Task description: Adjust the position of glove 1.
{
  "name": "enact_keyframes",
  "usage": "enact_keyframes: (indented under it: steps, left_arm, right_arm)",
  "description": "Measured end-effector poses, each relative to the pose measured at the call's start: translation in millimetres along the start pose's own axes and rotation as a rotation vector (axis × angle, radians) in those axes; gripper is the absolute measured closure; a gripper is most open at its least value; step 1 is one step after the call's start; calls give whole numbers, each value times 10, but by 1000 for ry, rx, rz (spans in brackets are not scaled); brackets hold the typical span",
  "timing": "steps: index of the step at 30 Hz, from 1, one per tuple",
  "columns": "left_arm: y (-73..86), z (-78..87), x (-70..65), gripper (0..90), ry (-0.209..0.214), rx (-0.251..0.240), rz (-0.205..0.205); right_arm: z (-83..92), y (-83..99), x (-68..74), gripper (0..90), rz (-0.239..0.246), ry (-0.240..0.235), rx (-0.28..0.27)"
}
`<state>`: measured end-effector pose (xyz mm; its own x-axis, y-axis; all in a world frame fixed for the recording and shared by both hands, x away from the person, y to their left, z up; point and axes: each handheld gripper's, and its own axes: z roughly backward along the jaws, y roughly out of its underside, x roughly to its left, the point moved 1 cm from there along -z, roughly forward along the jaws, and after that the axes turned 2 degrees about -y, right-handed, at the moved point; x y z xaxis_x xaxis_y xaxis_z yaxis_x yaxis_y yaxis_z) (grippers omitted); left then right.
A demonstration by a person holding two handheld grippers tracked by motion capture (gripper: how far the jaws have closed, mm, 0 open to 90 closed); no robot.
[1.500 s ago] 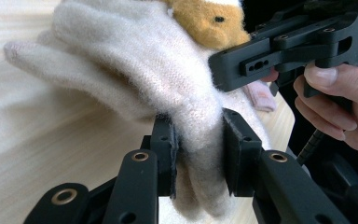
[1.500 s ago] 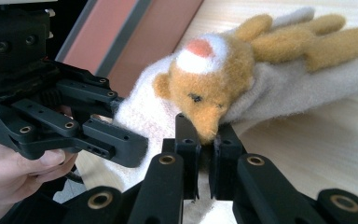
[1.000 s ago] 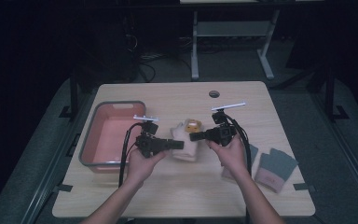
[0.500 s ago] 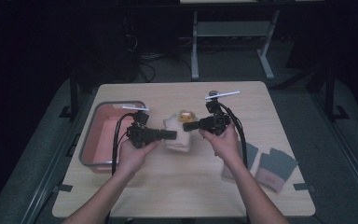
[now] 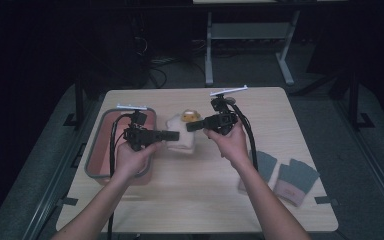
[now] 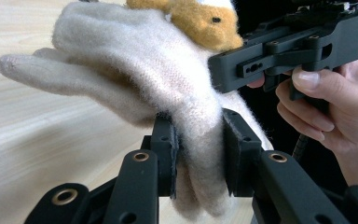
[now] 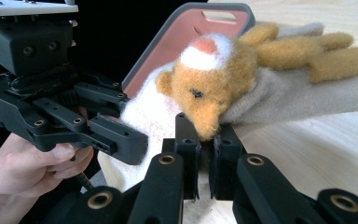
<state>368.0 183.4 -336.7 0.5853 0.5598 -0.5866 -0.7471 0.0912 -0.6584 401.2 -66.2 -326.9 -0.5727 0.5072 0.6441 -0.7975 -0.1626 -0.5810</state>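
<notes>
Above the table's middle, both grippers have carried the cream glove (image 6: 168, 84) farther back, left gripper (image 6: 198, 154) clamping its cuff, right gripper (image 7: 205, 154) pinching the orange bear glove (image 7: 214, 88), suggesting a pull-apart.

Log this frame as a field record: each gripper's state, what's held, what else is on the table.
left gripper: shut on cream glove, at its cuff
right gripper: shut on bear-face glove, at the bear's snout
gloves: lifted together between the grippers, above the table
pink tray: table left
grey gloves: table right, flat
</notes>
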Motion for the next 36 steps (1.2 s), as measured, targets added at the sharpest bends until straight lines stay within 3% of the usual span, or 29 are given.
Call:
enact_keyframes:
  steps: [8, 20, 31, 36]
  left_arm:
    - [-81, 130, -7, 692, -2, -17, -17]
    - [-111, 336, 46, 692, 3, -45, -2]
    - [-131, 547, 117, 692, -10, -64, -8]
    - [-120, 631, 153, 692, -14, -73, 9]
  right_arm:
    - [-26, -99, 83, 843, 0, -21, -13]
    - [-119, -240, 236, 843, 37, -27, -1]
    - [-263, -350, 370, 843, 42, -44, 9]
    - [-345, -393, 417, 842, 46, -54, 18]
